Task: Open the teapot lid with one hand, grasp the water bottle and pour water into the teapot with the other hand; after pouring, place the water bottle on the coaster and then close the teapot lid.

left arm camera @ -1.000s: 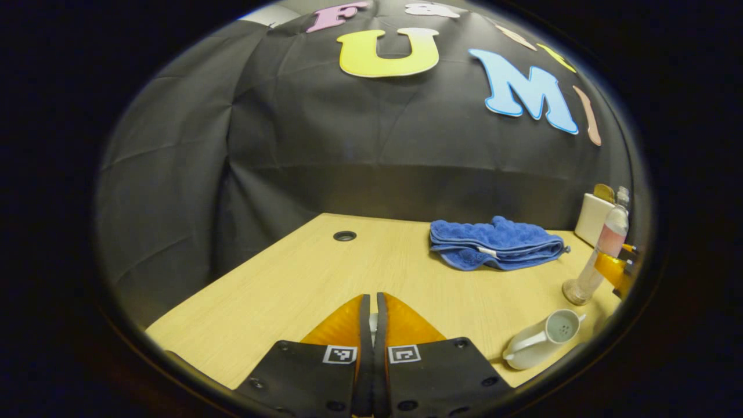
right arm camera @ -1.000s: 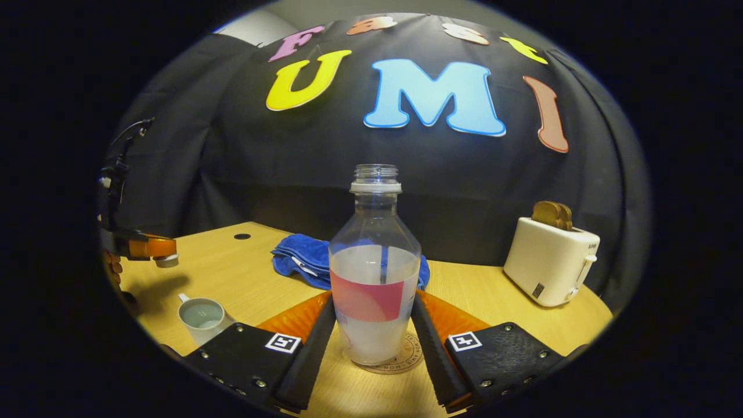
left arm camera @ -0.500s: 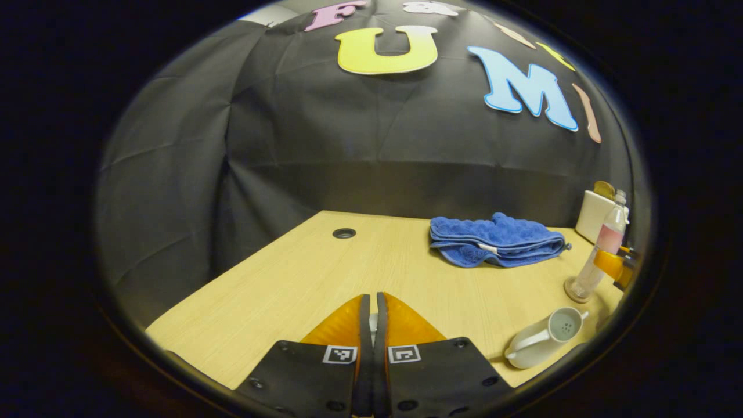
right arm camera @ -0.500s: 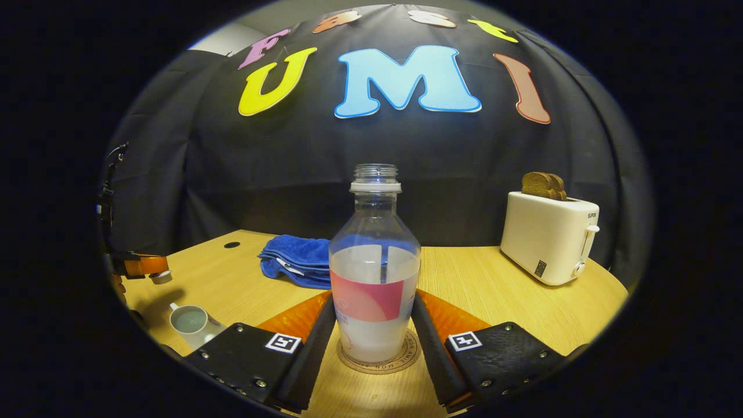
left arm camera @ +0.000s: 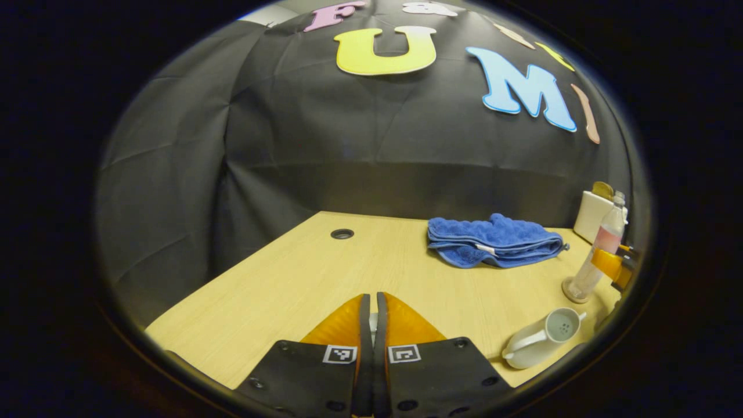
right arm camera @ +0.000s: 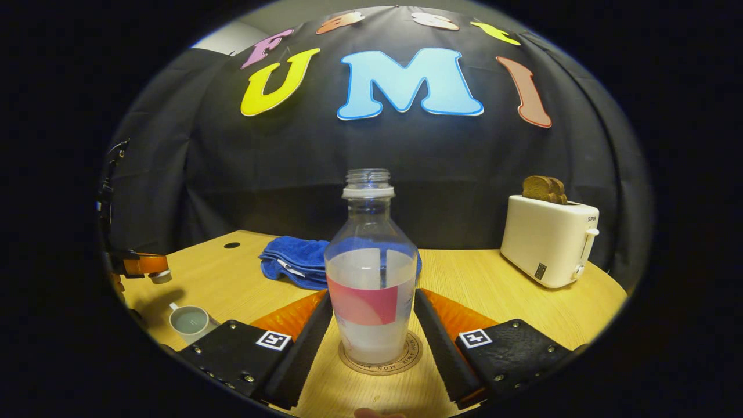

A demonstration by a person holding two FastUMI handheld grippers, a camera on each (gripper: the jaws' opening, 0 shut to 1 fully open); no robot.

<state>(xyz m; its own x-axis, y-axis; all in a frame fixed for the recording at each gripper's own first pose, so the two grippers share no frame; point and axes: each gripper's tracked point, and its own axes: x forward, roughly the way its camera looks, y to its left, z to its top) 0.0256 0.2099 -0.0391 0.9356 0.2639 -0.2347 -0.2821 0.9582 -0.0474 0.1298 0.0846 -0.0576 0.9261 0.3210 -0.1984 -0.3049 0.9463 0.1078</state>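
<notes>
**Bottle on the coaster, teapot uncovered**

In my right gripper view the water bottle (right arm camera: pixel 371 290) stands upright and uncapped on the round coaster (right arm camera: pixel 406 361), about half full of a cloudy liquid. My right claw (right arm camera: pixel 371 342) sits level with the surface (right arm camera: pixel 493 290), its fingers (right arm camera: pixel 302 342) spread to either side of the bottle; there is a slim gap on each side, so nothing is gripped. At 8 o'clock the white teapot (right arm camera: pixel 188 321) shows its open mouth with pale liquid inside. Above it, at 9 o'clock, the left claw (right arm camera: pixel 152 268) hangs over the surface, pinching the small teapot lid (right arm camera: pixel 159 276) at its tip. A blue towel (right arm camera: pixel 290 262) lies behind the bottle, and a white toaster (right arm camera: pixel 548 241) with toast (right arm camera: pixel 543 188) stands at 3 o'clock.

In my left gripper view the left claw (left arm camera: pixel 371 313) points across the surface (left arm camera: pixel 348 273) with its fingers nearly together on a pale sliver of the lid (left arm camera: pixel 372 320). The teapot (left arm camera: pixel 540 345) sits at 4 o'clock, a strainer of small holes visible inside. The bottle (left arm camera: pixel 598 255) on its coaster (left arm camera: pixel 572 293) stands at 3 o'clock, the right claw (left arm camera: pixel 615 264) beside it, the towel (left arm camera: pixel 493 241) at 2 o'clock.
</notes>
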